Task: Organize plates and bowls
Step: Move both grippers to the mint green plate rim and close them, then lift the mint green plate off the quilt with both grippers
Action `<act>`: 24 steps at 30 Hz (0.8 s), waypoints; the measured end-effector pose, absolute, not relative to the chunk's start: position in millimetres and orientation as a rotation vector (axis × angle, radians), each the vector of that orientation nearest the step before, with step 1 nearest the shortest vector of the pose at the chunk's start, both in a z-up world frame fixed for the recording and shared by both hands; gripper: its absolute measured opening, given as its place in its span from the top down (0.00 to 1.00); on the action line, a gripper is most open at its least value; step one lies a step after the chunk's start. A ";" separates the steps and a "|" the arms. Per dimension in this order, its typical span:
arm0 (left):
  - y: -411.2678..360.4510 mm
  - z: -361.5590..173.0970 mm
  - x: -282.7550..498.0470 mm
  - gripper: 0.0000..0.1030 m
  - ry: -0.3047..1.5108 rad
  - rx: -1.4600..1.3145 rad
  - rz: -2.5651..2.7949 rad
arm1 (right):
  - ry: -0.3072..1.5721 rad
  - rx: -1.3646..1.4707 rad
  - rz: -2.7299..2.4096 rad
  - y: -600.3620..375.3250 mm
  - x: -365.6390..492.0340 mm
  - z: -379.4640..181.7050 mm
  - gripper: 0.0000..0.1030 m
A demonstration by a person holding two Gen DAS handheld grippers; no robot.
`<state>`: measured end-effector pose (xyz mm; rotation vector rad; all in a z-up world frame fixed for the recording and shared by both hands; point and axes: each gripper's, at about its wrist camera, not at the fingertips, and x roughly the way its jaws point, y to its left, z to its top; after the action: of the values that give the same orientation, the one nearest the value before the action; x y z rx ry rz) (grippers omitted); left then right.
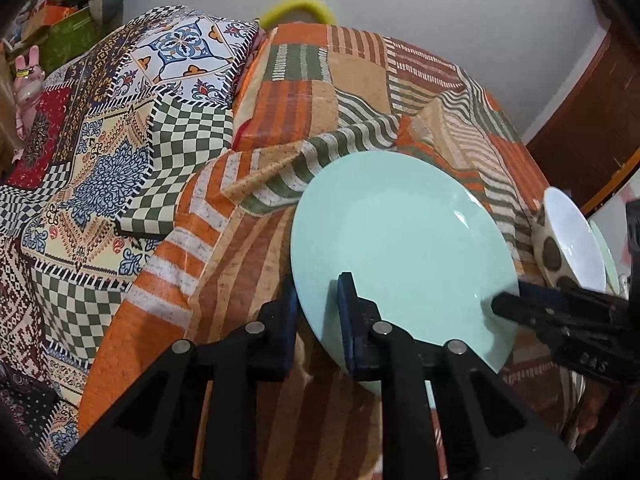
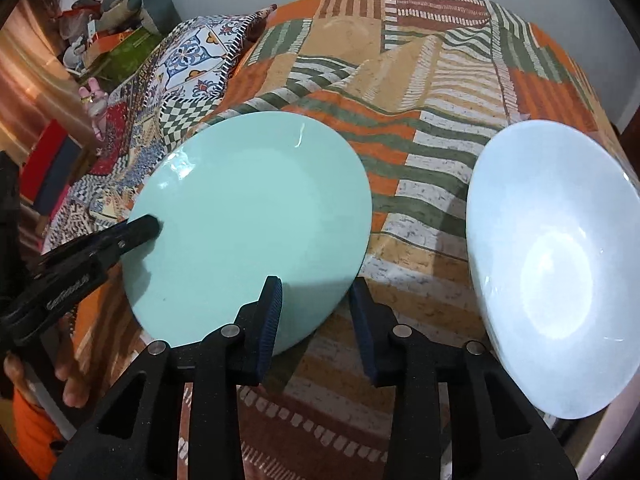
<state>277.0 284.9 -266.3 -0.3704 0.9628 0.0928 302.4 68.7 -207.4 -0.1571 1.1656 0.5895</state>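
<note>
Two grippers sit on one mint-green plate [image 2: 248, 224], which lies on a patchwork bedcover [image 2: 400, 184] of orange, green and tan stripes.

Far left, in the right wrist view, a checked and floral quilt [image 2: 168, 92] overlaps the cover, with cluttered shelves behind it. Next comes the left gripper [image 1: 318, 312]. Its jaws are narrowed over the plate's near-left rim, one blue pad below the edge and one on the upper face. The plate looks lifted off the cloth on that side, so I judge this a pinch on the rim.

The plate itself is round, shallow, glossy and plain, with no food or chips visible.

Further right, the right gripper [image 2: 316, 320] straddles the plate's near-right rim. Its left pad lies on the upper face; the right pad stands off beyond the edge. Contact on both sides cannot be confirmed.

Far right, just beside the plate but apart from it, stands a white bowl [image 2: 556, 264], spotted on its outer wall in the left wrist view.

Step in hand, by my judgement: securing the plate for a two-handed lift. The next move calls for a level lift with an even grip, the glaze being slippery, and clearance from the bowl.
</note>
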 end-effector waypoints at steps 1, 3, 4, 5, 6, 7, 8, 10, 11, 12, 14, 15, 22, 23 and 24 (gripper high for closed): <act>282.7 -265.0 273.2 0.82 0.964 -0.359 0.094 | 1.163 -0.170 0.588 70.6 301.0 -207.5 0.70; 279.8 -263.1 265.4 0.82 0.964 -0.349 0.096 | 1.163 -0.191 0.596 70.6 297.9 -207.5 0.72; 278.7 -262.5 260.3 0.82 0.967 -0.346 0.095 | 1.168 -0.188 0.604 69.1 296.2 -207.3 0.73; 277.5 -262.1 255.7 0.82 0.968 -0.345 0.094 | 1.174 -0.183 0.610 67.7 294.9 -207.2 0.73; 276.2 -261.6 248.3 0.82 0.970 -0.344 0.091 | 1.182 -0.180 0.622 66.3 292.4 -206.9 0.73; 275.4 -261.3 243.5 0.82 0.971 -0.346 0.089 | 1.186 -0.184 0.632 65.9 289.9 -206.9 0.73; 274.8 -261.1 236.9 0.82 0.973 -0.348 0.084 | 1.189 -0.193 0.643 65.8 286.4 -206.8 0.73; 274.4 -261.5 225.7 0.81 0.981 -0.359 0.071 | 1.190 -0.222 0.668 66.7 277.7 -206.9 0.74; 274.5 -261.9 221.2 0.81 0.985 -0.363 0.063 | 1.187 -0.241 0.679 67.5 273.3 -206.9 0.74; 274.5 -262.0 217.3 0.81 0.988 -0.364 0.056 | 1.185 -0.256 0.689 68.1 269.2 -207.0 0.74; 275.5 -261.9 212.5 0.81 0.995 -0.369 0.047 | 1.188 -0.259 0.703 68.8 267.8 -207.4 0.74; 276.5 -262.3 212.4 0.81 1.001 -0.375 0.042 | 1.192 -0.247 0.705 68.6 269.7 -207.7 0.74; 281.4 -263.7 226.3 0.80 1.006 -0.358 0.083 | 1.205 -0.174 0.677 70.5 287.0 -210.0 0.74; 283.1 -264.2 228.8 0.80 1.006 -0.361 0.087 | 1.203 -0.176 0.678 70.5 286.0 -209.8 0.74; 284.7 -264.9 231.4 0.79 1.005 -0.365 0.091 | 1.201 -0.182 0.679 72.2 286.8 -210.4 0.74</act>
<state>231.4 284.7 -264.9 -0.3647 1.0052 0.0910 286.8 72.2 -210.4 -0.1825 1.2008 0.6787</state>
